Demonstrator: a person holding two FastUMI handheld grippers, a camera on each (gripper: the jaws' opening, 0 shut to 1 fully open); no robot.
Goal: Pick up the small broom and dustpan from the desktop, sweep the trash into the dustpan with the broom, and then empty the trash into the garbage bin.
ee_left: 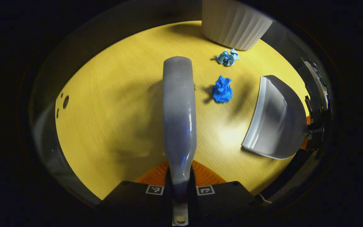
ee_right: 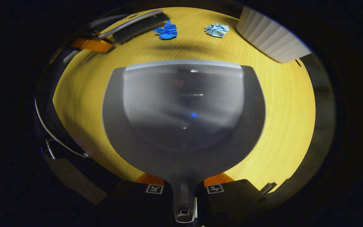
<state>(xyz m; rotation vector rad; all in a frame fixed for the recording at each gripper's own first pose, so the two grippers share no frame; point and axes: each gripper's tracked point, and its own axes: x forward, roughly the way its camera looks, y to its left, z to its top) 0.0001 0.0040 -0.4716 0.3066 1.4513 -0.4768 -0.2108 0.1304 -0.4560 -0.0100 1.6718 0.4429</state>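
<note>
The small broom [ee_left: 179, 119] is a smooth grey plastic piece with a rounded back, running straight out from the left gripper [ee_left: 180, 186] over the yellow wood-grain bench [ee_left: 112, 126]. Its narrow handle end sits between the jaws, which are closed narrow on it from both sides. In the right gripper view the same broom [ee_right: 134, 26] shows its dark bristles, low over the bench at far left, just beside a crumpled piece.

The dustpan [ee_right: 184, 113] is grey too — a wide, shallow scoop with a paler strip along its far lip and a short stem handle at the near end. That stem lies between the jaws of the right gripper [ee_right: 184, 189], which press on it from either side. The pan holds nothing; its inner floor is bare and glossy. In the left gripper view the dustpan [ee_left: 276, 119] is at right, its lip turned toward the trash.

Two scraps lie on the bench between broom and dustpan: a bright blue wad [ee_left: 222, 90] and, farther off, a pale blue wad [ee_left: 228, 57]. Beyond the pale one stands the garbage bin [ee_left: 235, 22] — white, ribbed walls; its inside can't be seen.
</note>
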